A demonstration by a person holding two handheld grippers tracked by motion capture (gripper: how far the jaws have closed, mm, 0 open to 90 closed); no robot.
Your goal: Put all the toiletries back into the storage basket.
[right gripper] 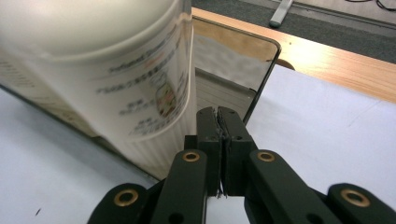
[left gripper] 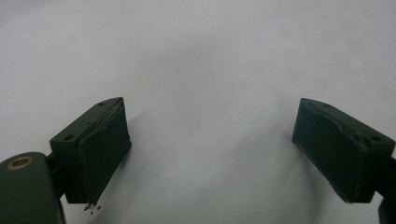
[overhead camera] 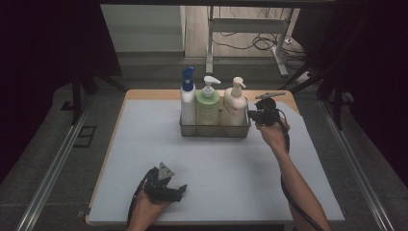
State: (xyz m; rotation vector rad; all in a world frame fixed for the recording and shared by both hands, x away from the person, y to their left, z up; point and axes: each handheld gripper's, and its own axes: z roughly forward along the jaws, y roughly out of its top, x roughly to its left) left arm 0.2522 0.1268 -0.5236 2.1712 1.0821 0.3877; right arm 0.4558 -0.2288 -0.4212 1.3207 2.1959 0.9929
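Black jaws first, nearest to us: our left gripper [overhead camera: 166, 185] rests low on the pale mat [overhead camera: 216, 163] at the near edge, jaws spread wide with nothing but bare mat between them in the left gripper view. It looks parked, waiting.

Moving up the table, our right gripper [overhead camera: 253, 115] sits at the right end of the clear tray [overhead camera: 215, 131]. In the right gripper view its pads [right gripper: 218, 122] are pressed together, and they appear to pinch the thin clear end wall of the tray [right gripper: 261, 79], just beside the cream pump bottle [right gripper: 112, 70]. We cannot quite tell how much wall is caught.

Beyond stand the green pump bottle [overhead camera: 208, 103] and the blue-capped bottle [overhead camera: 187, 98], all three upright in the tray, mid-table towards the far side.

We judge the step to be taking hold of the tray. Next comes a slow, level drag or lift; a jerk could tip those tall bottles or slip the wall free.
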